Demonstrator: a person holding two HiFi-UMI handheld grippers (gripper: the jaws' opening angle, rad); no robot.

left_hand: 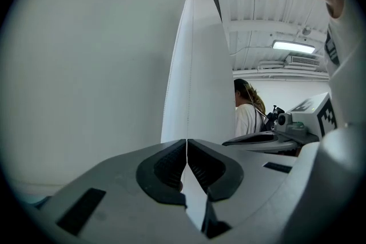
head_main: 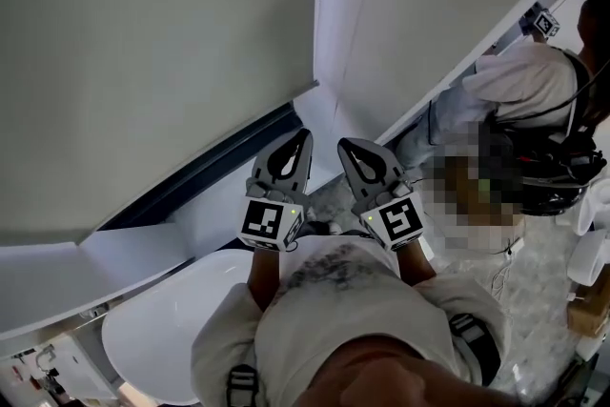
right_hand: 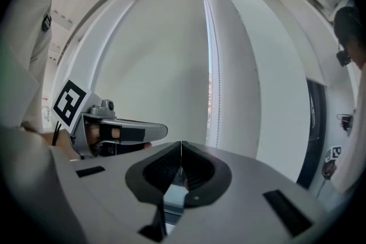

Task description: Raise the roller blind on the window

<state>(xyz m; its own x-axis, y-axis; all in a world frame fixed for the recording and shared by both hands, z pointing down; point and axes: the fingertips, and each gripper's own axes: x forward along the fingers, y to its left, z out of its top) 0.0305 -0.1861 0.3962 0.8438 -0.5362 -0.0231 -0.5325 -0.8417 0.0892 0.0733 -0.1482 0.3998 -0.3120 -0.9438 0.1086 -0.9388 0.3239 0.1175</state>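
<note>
The grey roller blind (head_main: 152, 62) hangs down over the window and fills the left of the left gripper view (left_hand: 86, 66). A white side panel (head_main: 338, 24) stands at its right edge. A thin bead cord (right_hand: 211, 94) hangs along that edge, to the right of my right gripper's tips. My left gripper (head_main: 303, 138) and right gripper (head_main: 345, 146) are held side by side, pointing at the window's lower corner. Both are shut, with nothing showing between the jaws. A thin line (left_hand: 190, 66) on the panel runs down behind my left gripper's tips (left_hand: 187, 141). My right gripper's tips (right_hand: 181, 144) touch.
A dark window frame (head_main: 210, 167) runs below the blind. A white rounded surface (head_main: 162, 319) lies at lower left. Another person (head_main: 534, 81) in a white shirt stands close on the right, also seen in the left gripper view (left_hand: 246, 114).
</note>
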